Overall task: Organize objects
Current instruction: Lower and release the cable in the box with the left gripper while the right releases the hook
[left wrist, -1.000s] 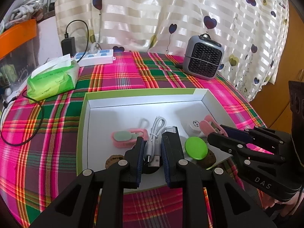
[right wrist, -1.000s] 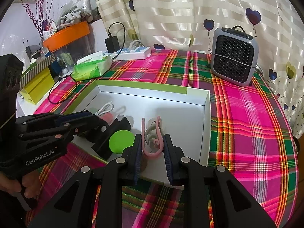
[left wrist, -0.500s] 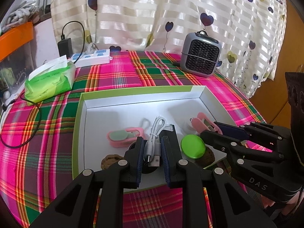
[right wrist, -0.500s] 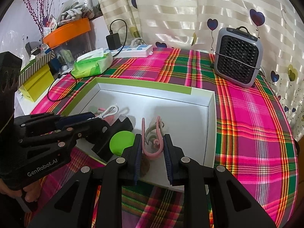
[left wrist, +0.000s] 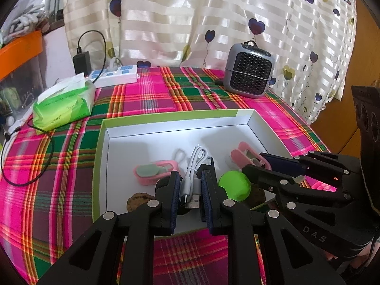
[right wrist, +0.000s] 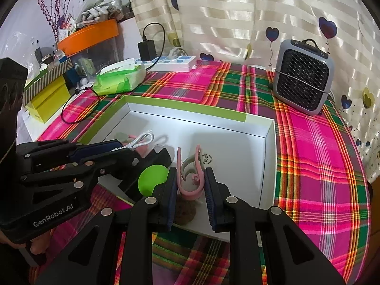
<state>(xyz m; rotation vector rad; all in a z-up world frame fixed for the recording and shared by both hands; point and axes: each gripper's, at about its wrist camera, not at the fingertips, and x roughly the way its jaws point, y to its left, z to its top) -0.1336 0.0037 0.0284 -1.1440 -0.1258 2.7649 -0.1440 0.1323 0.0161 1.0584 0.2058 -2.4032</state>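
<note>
A white box with a green rim [left wrist: 99, 142] lies on the plaid tablecloth. Over its near edge, my left gripper [left wrist: 190, 180] is shut on a coiled white USB cable [left wrist: 193, 166]. To its right, my right gripper [right wrist: 190, 178] is shut on a pink clip [right wrist: 190, 190], also held above the box. A green disc [left wrist: 235, 187] lies between the two grippers. A pink case with a pale green pad [left wrist: 154, 172] rests on the box floor. Brown round pieces [left wrist: 136, 201] sit at the near wall, partly hidden by the fingers.
A green tissue pack [left wrist: 61, 109], a white power strip [left wrist: 116, 77] with a black charger, and a grey fan heater [left wrist: 249, 76] stand behind the box. A black cord [left wrist: 28, 180] loops at the left. An orange-lidded bin [right wrist: 87, 35] and a yellow box [right wrist: 47, 99] sit off the table's left side.
</note>
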